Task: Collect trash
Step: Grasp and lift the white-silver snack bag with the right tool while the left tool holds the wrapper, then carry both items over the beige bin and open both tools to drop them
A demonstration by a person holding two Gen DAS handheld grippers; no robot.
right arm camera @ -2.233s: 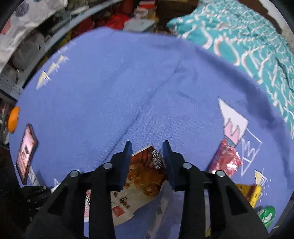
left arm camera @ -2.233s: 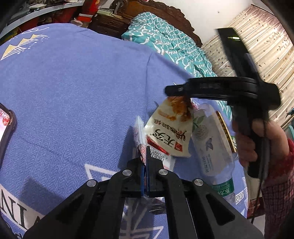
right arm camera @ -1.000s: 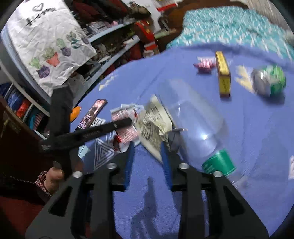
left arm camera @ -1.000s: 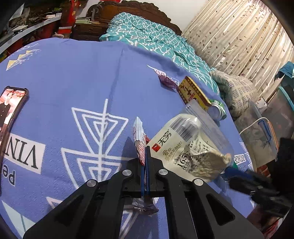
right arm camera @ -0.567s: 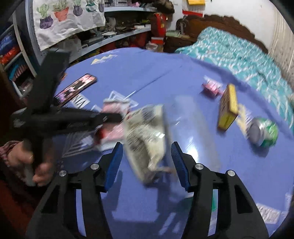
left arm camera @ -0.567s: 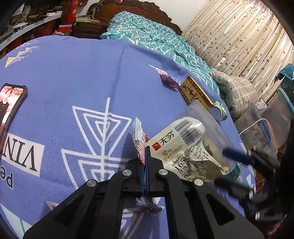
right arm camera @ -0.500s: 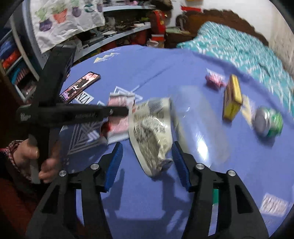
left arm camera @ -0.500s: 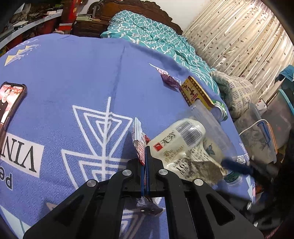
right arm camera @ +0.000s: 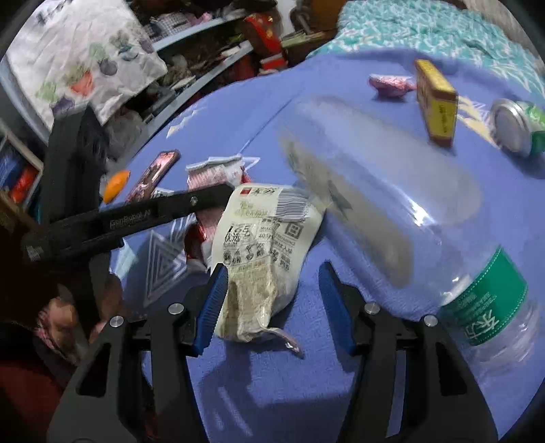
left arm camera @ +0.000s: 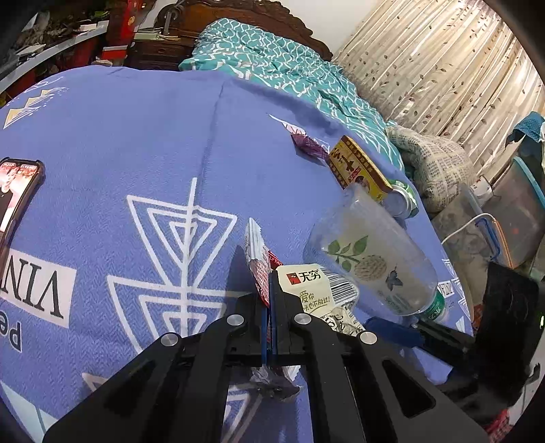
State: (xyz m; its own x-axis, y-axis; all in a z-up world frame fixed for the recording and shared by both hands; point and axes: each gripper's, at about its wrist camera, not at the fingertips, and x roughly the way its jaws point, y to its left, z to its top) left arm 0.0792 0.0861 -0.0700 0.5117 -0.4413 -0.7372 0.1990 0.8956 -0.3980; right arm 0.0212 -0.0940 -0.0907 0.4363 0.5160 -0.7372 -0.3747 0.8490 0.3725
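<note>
While the left gripper point(left arm camera: 270, 296) stands with its jaws pressed together on the thin edge of a red-and-white foil snack wrapper point(left arm camera: 256, 260), the cream-coloured crumpled snack bag with black print and a barcode point(right arm camera: 262, 245) lies just beside it on the cloth, its lower end between the blue-padded fingers point(right arm camera: 213, 303) of the right gripper point(right arm camera: 272, 303). That gripper's jaws have just been closing, yet the frames show them apart around the bag, one pad touching its side and the other clear of it. A clear plastic bottle with a green label band point(right arm camera: 391, 204) lies on its side against the bag. Farther off on the same surface are a yellow cardboard box point(right arm camera: 437, 105), a crumpled pink foil wrapper point(right arm camera: 390, 83) just beyond it, and a green drinks can point(right arm camera: 517, 126) on its side. All rest on a blue woven cloth with white geometric lines and lettering point(left arm camera: 112, 163), which also bears a phone with a lit screen point(left arm camera: 17, 191) near its edge and, beside that, a small orange object point(right arm camera: 115, 185). Beyond the cloth lies a teal patterned quilt point(left arm camera: 272, 71) before a dark carved wooden headboard point(left arm camera: 245, 13); beige leaf-print curtains point(left arm camera: 442, 68) hang on one side, cluttered shelves point(right arm camera: 204, 37) and a white cloth printed with potted plants point(right arm camera: 78, 58) on the other.
</note>
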